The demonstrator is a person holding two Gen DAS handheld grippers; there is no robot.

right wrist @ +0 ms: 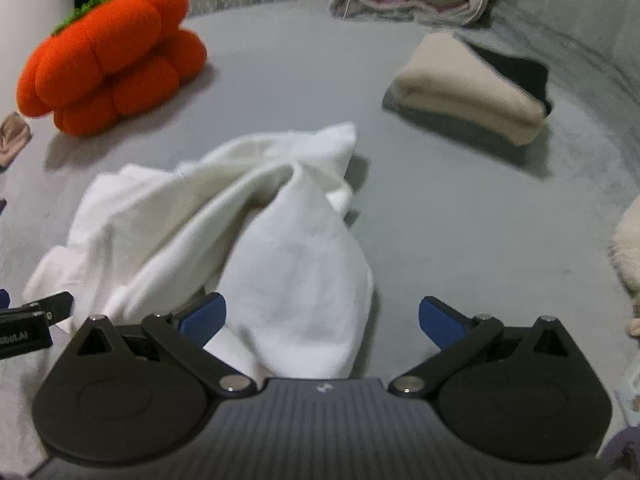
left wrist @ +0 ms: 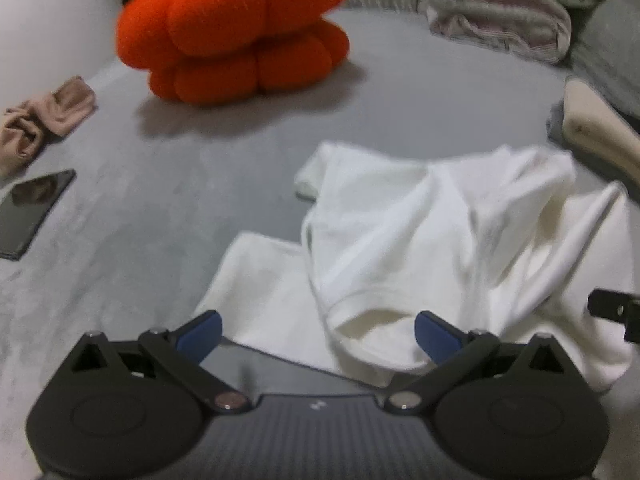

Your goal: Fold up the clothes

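Right now the white shirt [left wrist: 420,240] is lying crumpled on the grey bed [left wrist: 160,208], soft and floppy, while the left gripper [left wrist: 318,332] and right gripper [right wrist: 322,316] are hanging wide open over it, so grabbing an edge or corner looks best.

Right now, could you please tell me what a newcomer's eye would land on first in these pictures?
The bright orange pumpkin-shaped cushion at the far left of the grey surface grabs attention first. Next comes the crumpled white garment lying unfolded in the middle, just ahead of both open hand-held grippers, left and right.
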